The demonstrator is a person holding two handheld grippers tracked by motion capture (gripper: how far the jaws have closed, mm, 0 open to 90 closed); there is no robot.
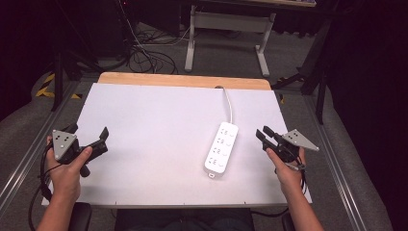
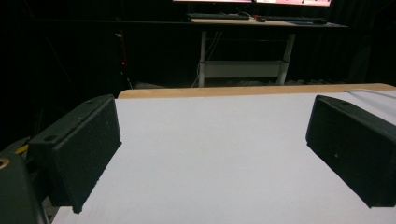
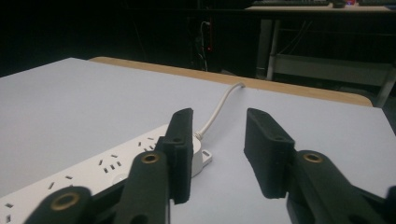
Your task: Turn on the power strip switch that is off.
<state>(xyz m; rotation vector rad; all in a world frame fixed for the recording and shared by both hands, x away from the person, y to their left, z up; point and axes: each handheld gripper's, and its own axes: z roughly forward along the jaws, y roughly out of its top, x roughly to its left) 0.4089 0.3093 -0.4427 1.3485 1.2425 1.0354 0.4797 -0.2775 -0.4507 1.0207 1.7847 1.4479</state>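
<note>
A white power strip (image 1: pixel 221 148) lies on the white board (image 1: pixel 154 120), right of centre, and its white cable (image 1: pixel 228 103) runs off over the far edge. My right gripper (image 1: pixel 262 131) hovers just to the right of the strip, held in a hand. In the right gripper view its jaws (image 3: pixel 218 116) stand partly apart with nothing between them; the strip (image 3: pixel 93 172) lies to their left. My left gripper (image 1: pixel 89 130) is at the board's left edge, far from the strip. Its jaws (image 2: pixel 212 121) are wide open over bare board.
The board rests on a wooden tabletop (image 1: pixel 183 80) whose far edge shows as a tan band. Metal rails (image 1: pixel 337 159) flank the table. Beyond it stand a white desk frame (image 1: pixel 226 33) and loose cables on the floor (image 1: pixel 144 53).
</note>
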